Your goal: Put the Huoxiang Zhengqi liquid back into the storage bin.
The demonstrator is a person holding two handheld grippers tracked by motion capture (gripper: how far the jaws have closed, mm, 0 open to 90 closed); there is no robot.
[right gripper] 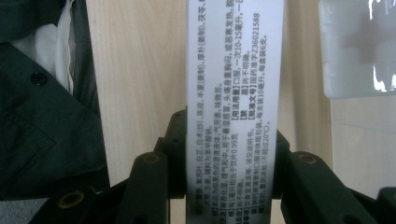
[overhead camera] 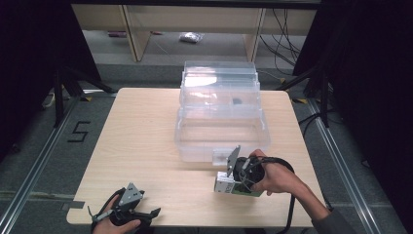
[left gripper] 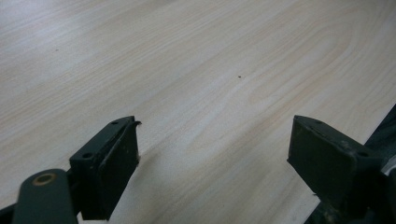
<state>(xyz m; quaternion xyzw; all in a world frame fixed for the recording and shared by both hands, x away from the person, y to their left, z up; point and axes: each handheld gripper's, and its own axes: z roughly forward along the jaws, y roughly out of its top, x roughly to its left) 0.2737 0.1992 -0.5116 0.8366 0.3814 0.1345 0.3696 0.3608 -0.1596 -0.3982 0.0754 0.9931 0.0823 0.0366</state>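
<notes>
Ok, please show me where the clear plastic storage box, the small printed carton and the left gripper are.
clear plastic storage box (overhead camera: 221,141): high view, front wall.
small printed carton (right gripper: 233,93): right gripper view, printed side face.
left gripper (left gripper: 212,154): left gripper view, midway between its open jaws.

Your small box (overhead camera: 233,185) is white with some green and has rows of tiny black print on its side (right gripper: 233,112). It lies flat on the desk (overhead camera: 146,146), near the front edge, on the right. It sits just in front of the big clear plastic bin (overhead camera: 221,122), which stands open.
</notes>
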